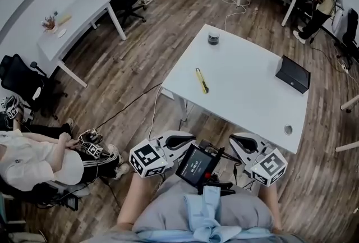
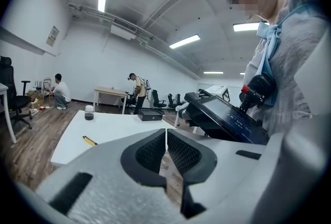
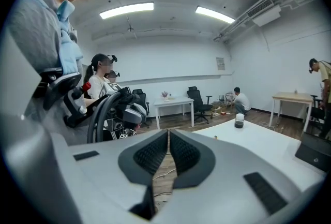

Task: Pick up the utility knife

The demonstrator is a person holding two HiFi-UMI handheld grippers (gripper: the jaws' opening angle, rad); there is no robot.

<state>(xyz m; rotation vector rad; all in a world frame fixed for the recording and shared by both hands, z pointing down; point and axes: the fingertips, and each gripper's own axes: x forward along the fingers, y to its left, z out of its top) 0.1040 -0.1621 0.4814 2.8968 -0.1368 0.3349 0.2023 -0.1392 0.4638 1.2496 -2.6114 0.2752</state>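
The yellow utility knife [image 1: 201, 80] lies on the white table [image 1: 247, 96], left of its middle. It also shows small at the left of the table in the left gripper view [image 2: 89, 140], and as a speck in the right gripper view [image 3: 215, 137]. My left gripper [image 1: 190, 137] is off the table's near edge, well short of the knife. Its jaws are shut with the pads [image 2: 155, 151] touching and nothing between them. My right gripper [image 1: 234, 140] is level with it to the right. It is shut and empty too, fingertips [image 3: 182, 151] pressed together.
On the table stand a dark jar [image 1: 213, 39] at the far end, a black box [image 1: 293, 73] at the right and a small round disc [image 1: 288, 129] near the front corner. A screen device [image 1: 196, 164] hangs between the grippers. A seated person [image 1: 33, 160] is at the left.
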